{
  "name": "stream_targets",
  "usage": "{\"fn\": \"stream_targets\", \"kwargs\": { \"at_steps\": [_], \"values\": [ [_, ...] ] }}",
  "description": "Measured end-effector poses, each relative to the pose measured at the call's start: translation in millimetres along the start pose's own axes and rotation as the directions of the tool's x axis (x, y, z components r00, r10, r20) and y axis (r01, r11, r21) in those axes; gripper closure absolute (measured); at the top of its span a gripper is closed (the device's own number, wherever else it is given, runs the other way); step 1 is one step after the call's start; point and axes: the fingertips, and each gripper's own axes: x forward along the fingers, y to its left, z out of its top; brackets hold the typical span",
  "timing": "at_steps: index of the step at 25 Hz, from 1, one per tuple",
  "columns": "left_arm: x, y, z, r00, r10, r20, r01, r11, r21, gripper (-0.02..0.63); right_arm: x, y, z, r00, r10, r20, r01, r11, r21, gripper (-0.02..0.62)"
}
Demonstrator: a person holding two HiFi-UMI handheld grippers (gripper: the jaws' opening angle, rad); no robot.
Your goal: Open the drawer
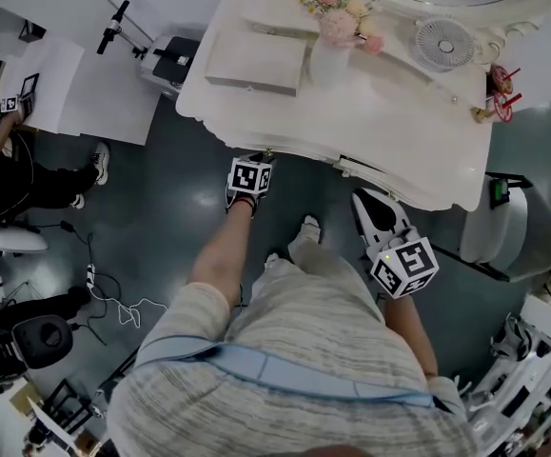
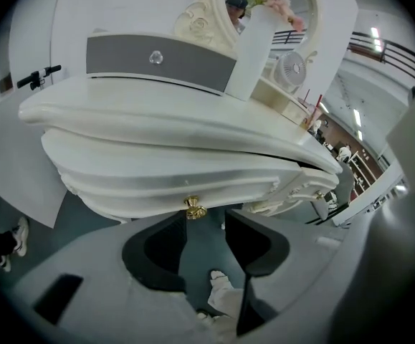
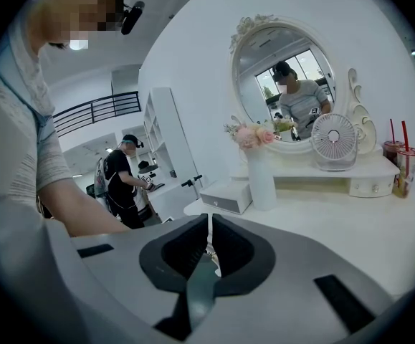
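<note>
Your left gripper (image 2: 206, 219) holds its jaws spread at the gold knob (image 2: 194, 207) of the drawer (image 2: 171, 185), whose long front runs sideways under the dressing table's top (image 2: 157, 124), knob pointing towards you, while your right gripper (image 3: 208, 221) is pressed together, empty.

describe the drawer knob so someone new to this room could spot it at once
Find the white dressing table with the oval mirror. On the curved drawer front under its top, the knob sits ahead of the open left hand-held gripper. It is small and gold, unlike the clear knob on the grey-fronted box above.
</note>
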Motion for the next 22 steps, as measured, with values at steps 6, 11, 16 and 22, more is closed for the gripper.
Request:
{"fn": "stream_targets", "kwargs": {
  "at_steps": [6, 11, 16, 22],
  "values": [
    [12.3, 7.4, -1.9, 0.999, 0.034, -0.035, -0.035, 0.999, -0.031, 0.443, 4.4, -9.5, 0.1, 1.000, -0.004, -0.012, 0.004, 1.000, 0.008, 0.584],
    [17.6, 12.9, -0.4, 0.997, 0.054, -0.050, -0.055, 0.998, -0.020, 0.443, 6.0, -15.8, 3.3, 1.000, -0.013, -0.013, 0.013, 1.000, 0.010, 0.584],
    [22.4, 14.6, 8.3, 0.995, 0.080, -0.059, -0.080, 0.997, -0.007, 0.447, 5.6, -23.1, 6.6, 1.000, -0.028, -0.011, 0.028, 1.000, 0.012, 0.584],
    [23.1, 15.6, 7.5, 0.995, 0.072, -0.067, -0.073, 0.997, -0.011, 0.466, 3.9, -26.5, 7.3, 0.999, -0.042, -0.008, 0.042, 0.999, 0.015, 0.584]
  ]
}}
